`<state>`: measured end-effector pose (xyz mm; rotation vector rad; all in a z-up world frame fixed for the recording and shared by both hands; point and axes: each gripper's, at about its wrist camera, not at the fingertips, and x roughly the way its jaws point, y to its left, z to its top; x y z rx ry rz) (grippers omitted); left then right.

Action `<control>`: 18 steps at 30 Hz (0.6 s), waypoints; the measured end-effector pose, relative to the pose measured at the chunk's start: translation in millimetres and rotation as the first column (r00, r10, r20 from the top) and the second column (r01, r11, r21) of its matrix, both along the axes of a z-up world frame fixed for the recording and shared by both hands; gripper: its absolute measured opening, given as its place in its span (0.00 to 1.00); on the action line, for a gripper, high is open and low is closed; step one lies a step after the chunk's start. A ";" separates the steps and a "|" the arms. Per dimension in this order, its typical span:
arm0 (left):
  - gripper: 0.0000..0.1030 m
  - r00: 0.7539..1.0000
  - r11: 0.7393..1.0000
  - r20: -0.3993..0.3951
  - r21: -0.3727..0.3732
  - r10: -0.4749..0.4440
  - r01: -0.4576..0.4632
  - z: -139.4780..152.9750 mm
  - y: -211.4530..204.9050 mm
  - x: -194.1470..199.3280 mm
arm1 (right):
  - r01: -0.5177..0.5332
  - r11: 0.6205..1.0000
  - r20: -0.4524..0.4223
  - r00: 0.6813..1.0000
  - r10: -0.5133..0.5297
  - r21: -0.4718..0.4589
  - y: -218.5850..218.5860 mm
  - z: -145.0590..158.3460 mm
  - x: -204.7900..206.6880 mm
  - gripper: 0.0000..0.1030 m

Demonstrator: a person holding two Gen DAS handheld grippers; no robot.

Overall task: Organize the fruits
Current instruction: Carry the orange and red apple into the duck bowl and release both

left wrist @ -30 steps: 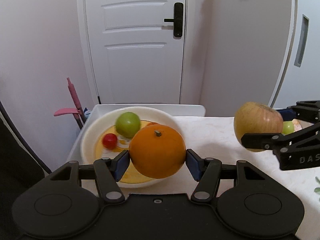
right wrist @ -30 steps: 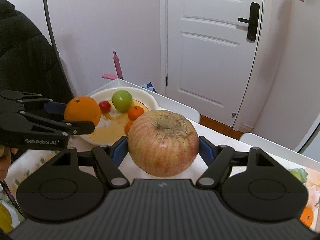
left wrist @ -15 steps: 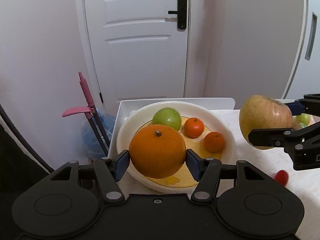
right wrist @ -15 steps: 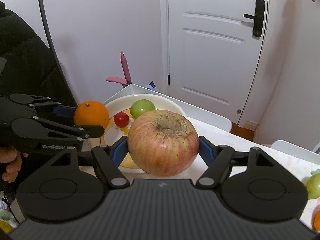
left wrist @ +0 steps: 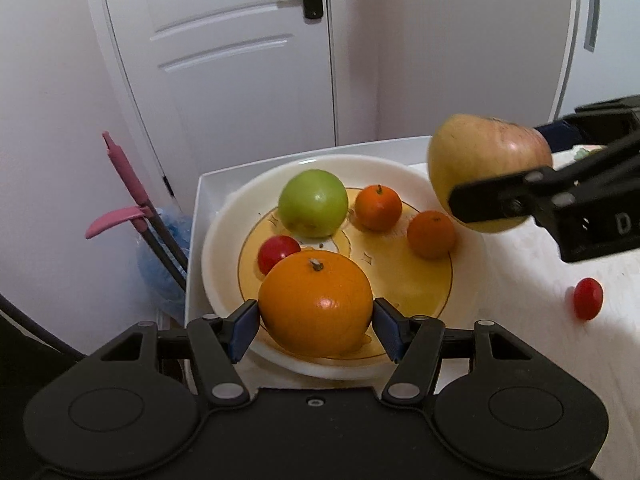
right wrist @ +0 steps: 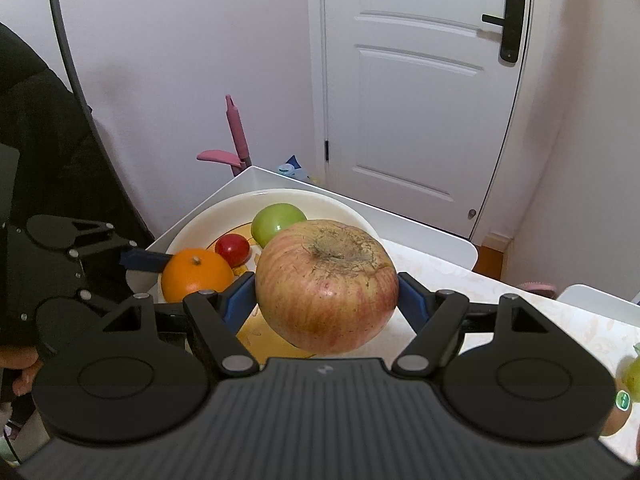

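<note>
The left tool [left wrist: 316, 316] has a large orange [left wrist: 316, 304] between its blue pads [left wrist: 243, 326]. Its jaws have just been opening a little, yet both pads appear to touch the orange's sides. The orange hangs over the near part of the plate [left wrist: 220, 248], stem up, and whether its underside already rests on the plate cannot be told. The plate is white-rimmed with a yellow centre and sits in a white tray [left wrist: 200, 200] at the end of the table [left wrist: 520, 300]. On the plate, just behind the orange, lies a cherry tomato [left wrist: 278, 252]. A green apple [left wrist: 313, 203] sits toward the plate's far side, and two small tangerines [left wrist: 378, 207] [left wrist: 431, 234] lie to the right of it, near each other but apart. The right tool [right wrist: 326, 300] is clamped on a big red-yellow apple [right wrist: 326, 284], pads pressed on both its sides, stem hollow facing up. It holds the apple in the air at the plate's right edge. A second cherry tomato [left wrist: 588, 298] lies on the table to the right of the plate, well clear of its rim. Beyond the plate stands a white door [left wrist: 240, 60], and a pink-handled item [left wrist: 124, 176] leans to the plate's left.
</note>
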<state>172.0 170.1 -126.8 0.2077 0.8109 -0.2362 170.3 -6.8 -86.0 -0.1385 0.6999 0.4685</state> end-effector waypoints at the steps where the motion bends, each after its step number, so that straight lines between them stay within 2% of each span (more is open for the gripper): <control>1: 0.75 1.000 1.000 0.018 -0.003 -0.004 0.004 1.8 -0.2 -1.9 | 0.000 1.000 0.001 1.000 0.000 0.000 1.1 0.1 0.7 0.87; 2: 0.89 0.999 1.000 0.036 -0.008 -0.006 0.006 5.7 -0.9 -6.7 | 0.000 1.000 0.002 1.000 0.000 -0.001 1.8 0.3 1.6 0.87; 4: 0.96 0.998 1.000 0.063 -0.029 -0.005 0.007 12.5 0.0 -9.6 | -0.003 1.000 0.003 1.000 0.003 0.000 3.7 1.1 4.2 0.87; 18: 0.96 0.998 0.999 0.051 -0.045 0.030 -0.028 18.7 5.7 -31.4 | -0.076 0.997 -0.031 0.997 0.077 0.017 31.1 -11.0 18.0 0.87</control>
